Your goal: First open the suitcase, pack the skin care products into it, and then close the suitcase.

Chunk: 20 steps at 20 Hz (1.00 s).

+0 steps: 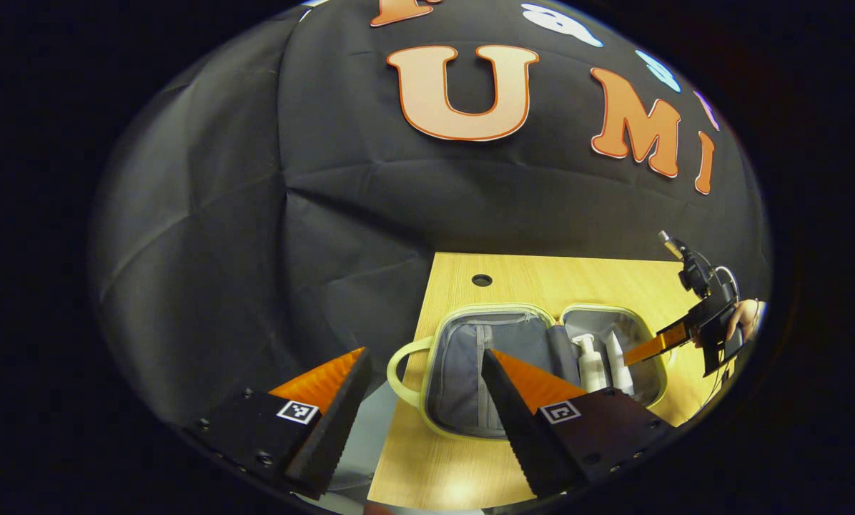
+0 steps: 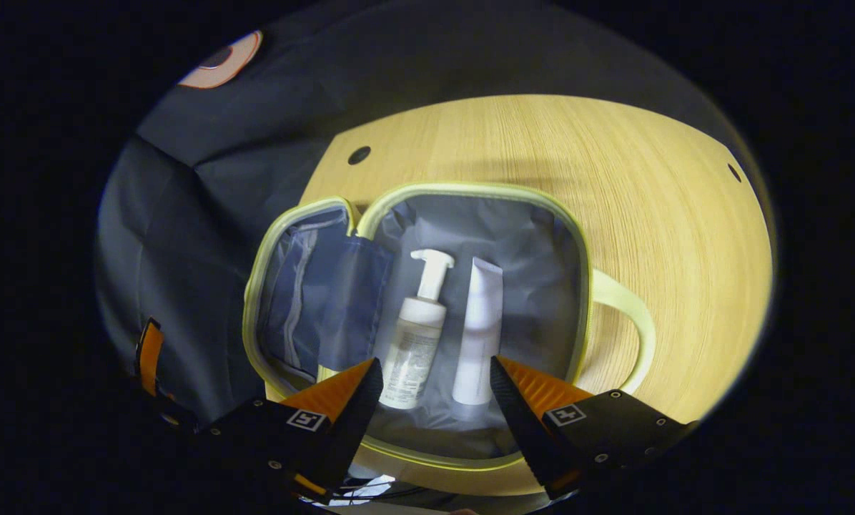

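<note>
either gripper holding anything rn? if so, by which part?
Nothing is held. The left gripper and the right gripper are both open with empty gaps. The pump bottle and the tube lie loose in the open suitcase.

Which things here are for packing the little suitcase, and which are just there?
For the job:
suitcase, lying open
pump bottle, inside it
tube, inside it
right tool, open
left tool, open

Just there:
wooden table
black cloth wall

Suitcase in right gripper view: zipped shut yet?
No, the suitcase lies open flat on the table, with the pump bottle and tube side by side inside.
</note>
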Available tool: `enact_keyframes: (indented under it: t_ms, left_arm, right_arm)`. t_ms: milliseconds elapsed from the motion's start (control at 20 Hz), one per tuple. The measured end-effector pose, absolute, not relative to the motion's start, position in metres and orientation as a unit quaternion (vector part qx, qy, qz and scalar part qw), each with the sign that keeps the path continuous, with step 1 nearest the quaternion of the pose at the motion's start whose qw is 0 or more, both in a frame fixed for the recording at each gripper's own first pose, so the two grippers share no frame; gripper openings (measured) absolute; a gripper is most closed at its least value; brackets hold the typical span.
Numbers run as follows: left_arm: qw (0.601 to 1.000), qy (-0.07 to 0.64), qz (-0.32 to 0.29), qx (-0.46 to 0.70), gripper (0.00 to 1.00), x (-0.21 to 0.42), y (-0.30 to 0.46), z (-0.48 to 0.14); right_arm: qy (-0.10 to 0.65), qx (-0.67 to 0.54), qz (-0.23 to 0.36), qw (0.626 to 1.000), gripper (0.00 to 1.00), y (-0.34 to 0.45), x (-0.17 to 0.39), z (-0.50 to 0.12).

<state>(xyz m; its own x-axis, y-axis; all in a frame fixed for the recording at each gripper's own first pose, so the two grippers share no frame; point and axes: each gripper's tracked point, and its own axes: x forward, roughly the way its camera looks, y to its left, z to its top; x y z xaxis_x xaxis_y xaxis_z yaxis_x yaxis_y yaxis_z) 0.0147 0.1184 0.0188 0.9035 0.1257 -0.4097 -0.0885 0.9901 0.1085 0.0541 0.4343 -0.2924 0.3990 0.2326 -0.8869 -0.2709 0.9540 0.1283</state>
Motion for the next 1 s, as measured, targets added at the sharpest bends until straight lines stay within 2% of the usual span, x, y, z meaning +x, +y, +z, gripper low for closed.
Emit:
enact_keyframes:
  t_ms: [250,450,650,1000]
  left_arm:
    - [0.974,0.218,0.052,0.016,0.96,0.017,0.138,0.010]
    - [0.976,0.215,0.038,-0.013,0.96,0.043,0.166,0.001]
    - [0.968,0.242,0.023,-0.069,0.96,0.066,0.192,-0.043]
    - [0.942,0.259,-0.030,-0.211,0.98,0.100,0.211,-0.122]
  right_arm:
    - [0.422,-0.042,0.187,0.886,0.95,0.444,0.060,-0.230]
    - [0.358,-0.026,0.191,0.914,0.95,0.442,0.059,-0.189]
    - [0.335,-0.041,0.165,0.927,0.95,0.418,0.056,-0.170]
    - [0.337,-0.035,0.118,0.933,0.96,0.394,0.048,-0.173]
